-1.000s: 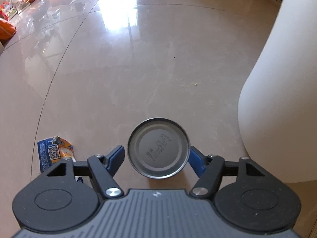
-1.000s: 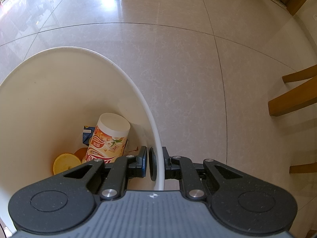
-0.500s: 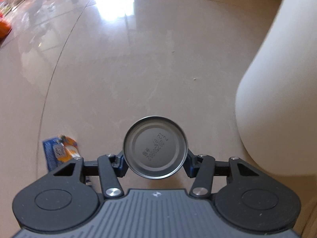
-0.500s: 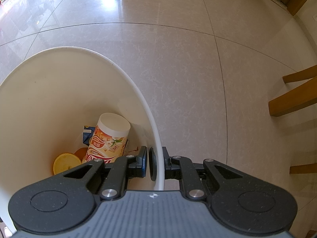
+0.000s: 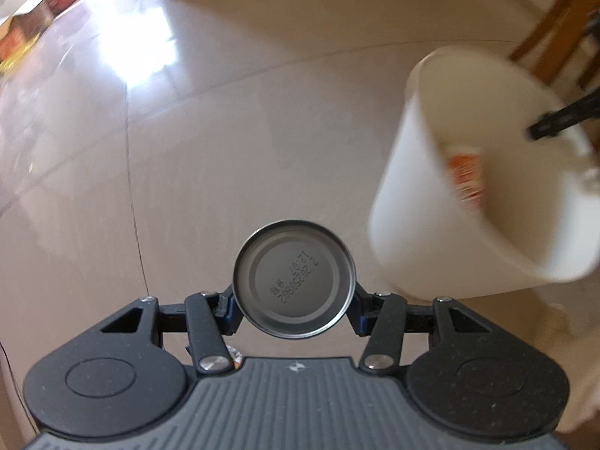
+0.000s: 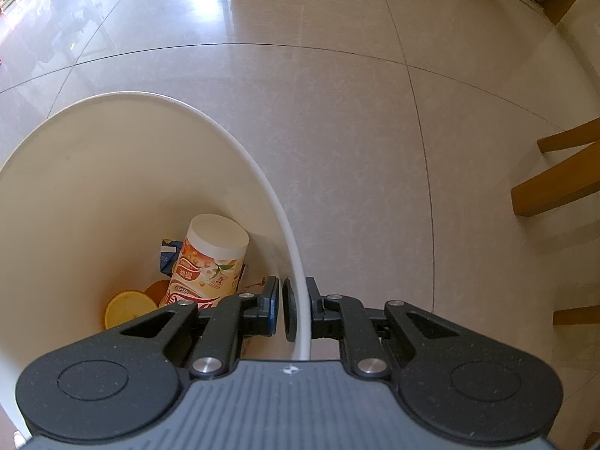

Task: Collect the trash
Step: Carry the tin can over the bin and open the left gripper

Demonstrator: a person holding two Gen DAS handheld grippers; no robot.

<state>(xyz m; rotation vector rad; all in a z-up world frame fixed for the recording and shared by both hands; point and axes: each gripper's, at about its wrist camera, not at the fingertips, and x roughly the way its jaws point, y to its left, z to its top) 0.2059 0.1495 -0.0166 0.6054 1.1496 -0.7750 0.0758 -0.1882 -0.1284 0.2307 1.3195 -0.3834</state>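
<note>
Two grippers were at work, each already committed. The left gripper (image 5: pixel 293 309) pinched a round metal can (image 5: pixel 293 278) by its sides, blue-padded fingers pressed against the wall, so that only the can's flat, ridged end with a stamped code faced the camera; the jaws had just been closing, with the can between them. The can hung clear of the glossy beige tile floor (image 5: pixel 210 157) beneath it. Ahead and to the right of that gripper stood the white plastic bin (image 5: pixel 442 225), a smooth tapered tub, blurred in this view, with its mouth open toward the can. The right gripper (image 6: pixel 296 309) was pressed together on the bin's thin rim (image 6: pixel 300 300), one finger inside the wall and one outside, steadying it. Just beyond its inner finger, at the bottom of the bin, lay a cylindrical paper cup (image 6: pixel 208 262) with a printed label, an orange slice (image 6: pixel 127 307) and a blue carton corner (image 6: pixel 167 258). Wooden chair legs (image 6: pixel 555 180) stood well off to the right. The step in hand looked like carrying the can to the bin; the next move would probably call for bringing it over the mouth, inside the rim, before spreading the jaws, since a smooth round can could glance off the edge.
</note>
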